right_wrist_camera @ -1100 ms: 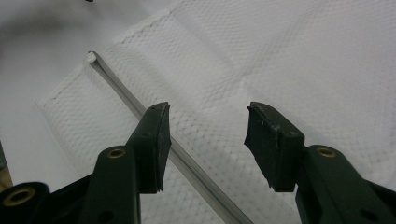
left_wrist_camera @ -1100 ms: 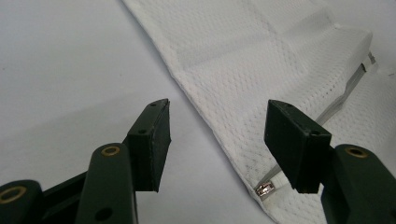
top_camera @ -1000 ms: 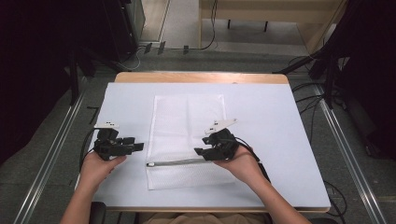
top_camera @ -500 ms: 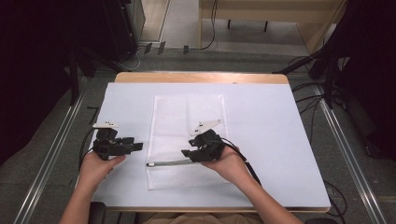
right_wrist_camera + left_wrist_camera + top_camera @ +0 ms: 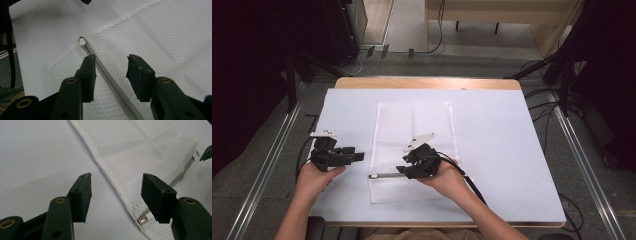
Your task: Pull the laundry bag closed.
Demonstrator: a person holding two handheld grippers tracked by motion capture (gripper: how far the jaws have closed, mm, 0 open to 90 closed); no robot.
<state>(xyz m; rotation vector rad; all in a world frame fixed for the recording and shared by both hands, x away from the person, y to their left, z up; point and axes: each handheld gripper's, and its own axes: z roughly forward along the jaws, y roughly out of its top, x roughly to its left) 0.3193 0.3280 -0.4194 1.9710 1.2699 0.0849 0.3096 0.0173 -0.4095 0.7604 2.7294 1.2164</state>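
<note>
Nearest to the person, the right gripper (image 5: 404, 169) rests over the lower part of a white mesh bag (image 5: 412, 130) that lies flat on the table (image 5: 502, 150). Its jaws have just been closing; they stand at a middle width, and the zipper (image 5: 105, 72) runs between them, very close to one jaw, but I cannot tell if a pad touches it. The zipper crosses the bag near its lower edge, and its pull (image 5: 143, 220) is at the left edge. The left gripper (image 5: 357, 156) is just beside that edge, over the bare table, with jaws wide and holding nothing. The rest of the bag stretches away towards the far side.
</note>
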